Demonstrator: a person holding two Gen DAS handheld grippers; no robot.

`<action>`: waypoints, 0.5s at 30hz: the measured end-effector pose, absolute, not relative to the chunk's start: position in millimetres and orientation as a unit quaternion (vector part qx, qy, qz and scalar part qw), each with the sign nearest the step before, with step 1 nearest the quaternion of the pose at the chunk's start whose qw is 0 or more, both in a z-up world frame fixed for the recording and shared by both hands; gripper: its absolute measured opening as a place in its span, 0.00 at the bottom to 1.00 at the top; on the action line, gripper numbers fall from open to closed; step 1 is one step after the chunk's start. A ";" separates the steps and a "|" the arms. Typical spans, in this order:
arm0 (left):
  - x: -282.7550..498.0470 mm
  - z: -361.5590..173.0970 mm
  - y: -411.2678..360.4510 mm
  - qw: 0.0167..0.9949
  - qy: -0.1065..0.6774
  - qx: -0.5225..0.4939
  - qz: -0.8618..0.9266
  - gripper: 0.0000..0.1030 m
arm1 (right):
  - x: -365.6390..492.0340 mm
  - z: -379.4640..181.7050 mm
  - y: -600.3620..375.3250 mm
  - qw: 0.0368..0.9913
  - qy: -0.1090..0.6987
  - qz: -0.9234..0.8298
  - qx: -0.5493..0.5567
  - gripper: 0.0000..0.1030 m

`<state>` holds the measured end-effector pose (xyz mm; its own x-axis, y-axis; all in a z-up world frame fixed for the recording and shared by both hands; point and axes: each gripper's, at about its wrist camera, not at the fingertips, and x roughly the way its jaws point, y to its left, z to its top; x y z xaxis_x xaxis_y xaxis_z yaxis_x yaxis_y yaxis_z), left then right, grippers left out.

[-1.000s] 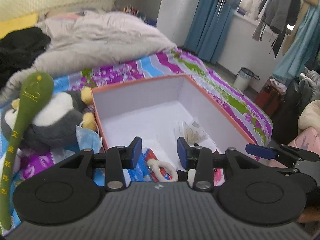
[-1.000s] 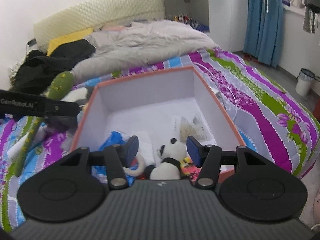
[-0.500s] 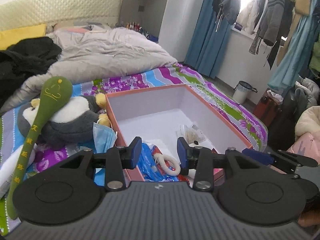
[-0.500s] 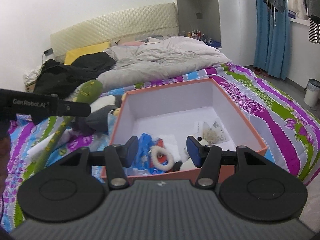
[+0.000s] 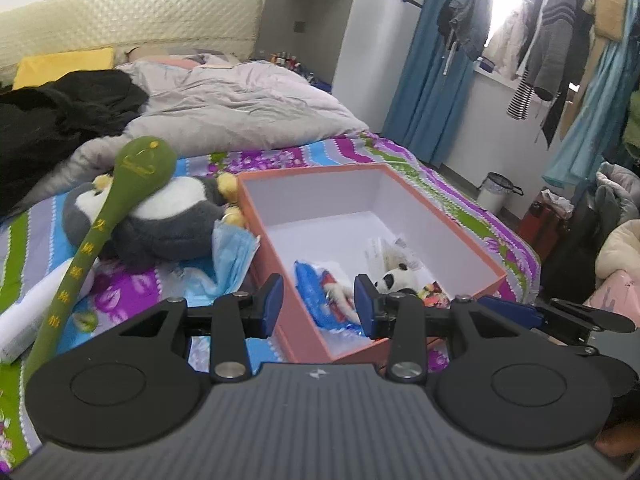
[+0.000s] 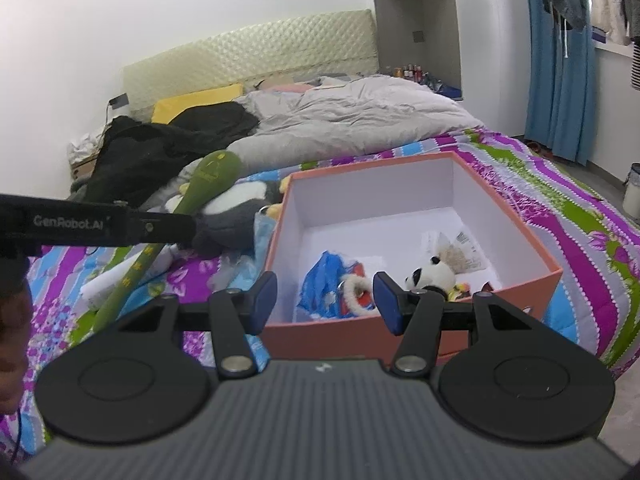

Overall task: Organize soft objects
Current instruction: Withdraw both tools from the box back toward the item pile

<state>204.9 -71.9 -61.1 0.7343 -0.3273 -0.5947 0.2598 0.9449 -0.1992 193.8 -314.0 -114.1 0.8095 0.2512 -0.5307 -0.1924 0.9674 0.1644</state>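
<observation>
An orange box with a white inside stands on the striped bedspread. In it lie a small panda plush, a blue bag and a white fluffy ring. Left of the box lie a grey and white penguin plush, a long green plush spoon and a blue face mask. My left gripper and right gripper both hover open and empty at the box's near side.
A grey duvet and black clothes cover the far half of the bed. The left gripper's arm crosses the right wrist view. A bin, hanging clothes and blue curtains stand to the right.
Both grippers have drawn back from over the box, so the whole box and more of the room show now. Their jaws keep the same gap.
</observation>
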 end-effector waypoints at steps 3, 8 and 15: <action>200.1 -66.0 -62.6 0.929 0.332 -0.062 -0.150 0.43 | 189.1 -116.3 -307.5 0.949 0.289 0.120 0.047 0.54; 186.4 -75.7 -53.1 0.929 0.339 -0.068 -0.134 0.43 | 181.1 -119.7 -297.5 0.946 0.293 0.130 0.045 0.54; 166.2 -89.0 -47.8 0.930 0.343 -0.061 -0.116 0.43 | 171.3 -129.5 -286.2 0.940 0.310 0.140 0.037 0.54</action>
<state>166.2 -47.8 -89.0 0.7373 -0.2572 -0.6247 0.1733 0.9658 -0.1931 171.3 -286.2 -129.5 0.7688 0.2856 -0.5722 -0.2392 0.9582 0.1568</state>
